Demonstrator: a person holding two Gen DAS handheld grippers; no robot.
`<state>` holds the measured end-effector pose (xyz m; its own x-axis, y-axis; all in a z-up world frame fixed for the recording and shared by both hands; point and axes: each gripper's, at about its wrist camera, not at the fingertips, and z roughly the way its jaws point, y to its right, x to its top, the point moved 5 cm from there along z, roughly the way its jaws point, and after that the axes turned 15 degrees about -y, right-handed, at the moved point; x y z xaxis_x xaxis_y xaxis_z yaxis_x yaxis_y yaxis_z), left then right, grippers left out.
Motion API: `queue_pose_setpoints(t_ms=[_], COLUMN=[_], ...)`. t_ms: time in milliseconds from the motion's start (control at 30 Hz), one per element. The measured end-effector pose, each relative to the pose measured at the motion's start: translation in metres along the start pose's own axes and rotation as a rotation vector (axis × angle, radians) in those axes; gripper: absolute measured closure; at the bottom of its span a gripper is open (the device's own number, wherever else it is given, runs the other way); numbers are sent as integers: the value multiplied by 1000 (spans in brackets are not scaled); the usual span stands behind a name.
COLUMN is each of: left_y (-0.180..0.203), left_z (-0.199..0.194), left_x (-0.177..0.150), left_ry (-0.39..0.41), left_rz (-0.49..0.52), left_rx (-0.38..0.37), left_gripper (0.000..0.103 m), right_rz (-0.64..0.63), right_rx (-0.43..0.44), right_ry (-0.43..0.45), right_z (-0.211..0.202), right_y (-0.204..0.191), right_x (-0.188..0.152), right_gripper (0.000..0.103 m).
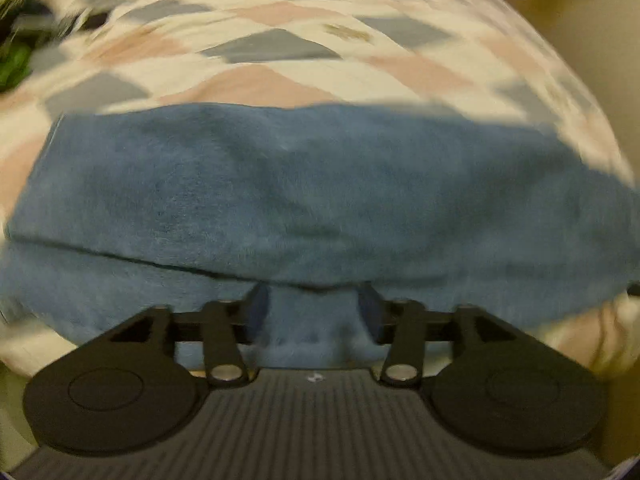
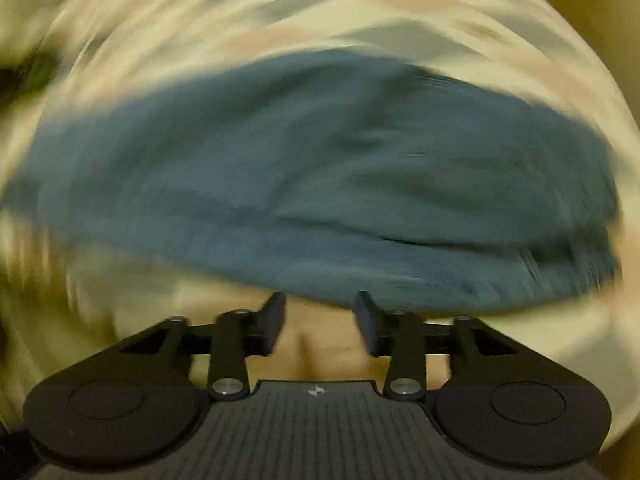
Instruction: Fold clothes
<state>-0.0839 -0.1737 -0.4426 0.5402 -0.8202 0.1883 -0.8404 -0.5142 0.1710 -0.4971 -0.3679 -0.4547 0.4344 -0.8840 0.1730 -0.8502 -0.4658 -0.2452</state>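
The folded towel (image 1: 320, 200) lies on the bedspread (image 1: 280, 20), one layer over another. The left hand-held gripper (image 1: 314, 312) hangs over the towel's near edge; the right hand-held gripper (image 2: 320, 318) just before that edge.

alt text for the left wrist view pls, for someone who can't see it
A folded blue towel lies on a bedspread checked in pink, grey and cream, filling the middle of the blurred fisheye view. At the bottom, the left tool has its two dark fingers apart, with the towel's near edge between them.
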Motion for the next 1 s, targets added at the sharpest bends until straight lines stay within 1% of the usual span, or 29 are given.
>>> queue_pose_setpoints(t_ms=[33,67,100,133,200,233,300,333,467,533,567,600,633,667,700,733,767,800,867,933,1000], left_y=[-7,-14,-22,-32,-53,-63,-80,-86,-98,-102,-103,-104,-105,-106,-107,-109,-110,-107,-96,-93,-92], left_z=[3,6,10,14,26,30,41,43,53,58,59,61,62,62,60,55,48,37,7,-17,-35], left_x=[8,12,14,14,11,7,-2,-6,-11,-5,-1,2,6,9,11,11,11,11,10,3,-7], left_ry=[6,10,13,11,2,0,5,14,85,113,121,129,134,135,140,160,183,213,277,321,349], left_rz=[-71,-143,-214,-286,-474,-561,-706,-749,-842,-861,-850,-838,-820,-799,-780,-770,-758,-727,-618,-571,-538], left_rx=[-39,-72,-105,-139,-245,-294,-365,-373,-396,-401,-391,-379,-359,-326,-300,-303,-306,-303,-264,-248,-231], left_gripper=[49,47,42,41,41,41,41,40,40,40,42,46,62,75,96,97,98,98,98,98,98], right_rz=[137,273,399,520,687,737,802,825,918,957,973,982,987,985,981,977,961,940,882,837,834], right_rx=[55,110,164,217,279,282,258,262,315,338,349,358,361,359,356,354,349,344,335,336,361], right_ry=[43,86,124,159,207,218,211,217,270,299,311,322,332,335,336,338,343,349,378,406,424], right_z=[-6,-12,-14,-14,-7,-2,9,13,23,27,30,32,34,34,33,32,28,22,4,-15,-32], right_y=[22,45,67,88,123,135,149,154,163,167,168,170,172,175,178,182,183,182,176,170,170], right_x=[7,15,19,23,25,27,26,24,19,18,19,20,21,22,22,22,22,23,25,26,18], right_gripper=[51,49,44,43,43,43,44,44,44,44,44,44,44,45,61,70,87,90,94,95,95])
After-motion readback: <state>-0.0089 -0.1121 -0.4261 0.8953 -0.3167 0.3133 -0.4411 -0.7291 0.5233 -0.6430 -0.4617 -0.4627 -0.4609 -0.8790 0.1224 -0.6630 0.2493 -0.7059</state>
